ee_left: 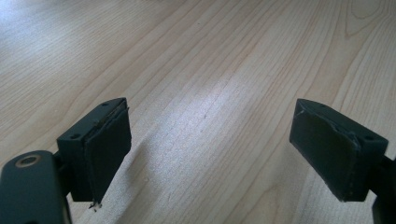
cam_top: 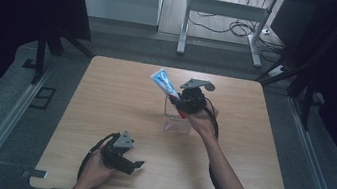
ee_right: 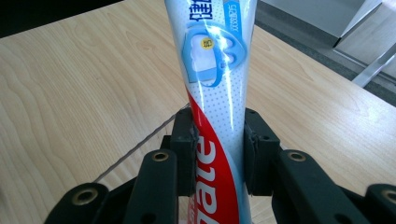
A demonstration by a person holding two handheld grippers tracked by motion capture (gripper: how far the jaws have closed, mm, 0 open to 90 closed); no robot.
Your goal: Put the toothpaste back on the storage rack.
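At the left of the high view, the left claw (cam_top: 137,164) is held low over the near part of the pale wooden bench (cam_top: 115,96), close to the front edge. In the left gripper view its jaws are seen spread wide, with nothing but bare wood grain (ee_left: 210,93) between them; no part in the work is being taken by it for now.

Toward the middle of the bench, a small clear plastic box (cam_top: 176,122) stands open at the top. It appears empty apart from what is held above it, though its inside is too small to be judged with certainty.

Further right, the right claw (cam_top: 175,101) is raised above that box, pinching a blue, white and red toothpaste tube (cam_top: 164,82) near its lower, red end. In the right gripper view the tube (ee_right: 215,93) is seen clamped firmly between the two black pads (ee_right: 186,144), its printed blue end slanting up and away from the claw. In the high view the tube is tilted, its flat blue end pointing up and to the left, its lower end just over the rim of the box or within it; which of the two cannot be told.

The grasp is therefore judged to be done, and the tube to be at the box. What seems left is seating the tube in the box and releasing it.
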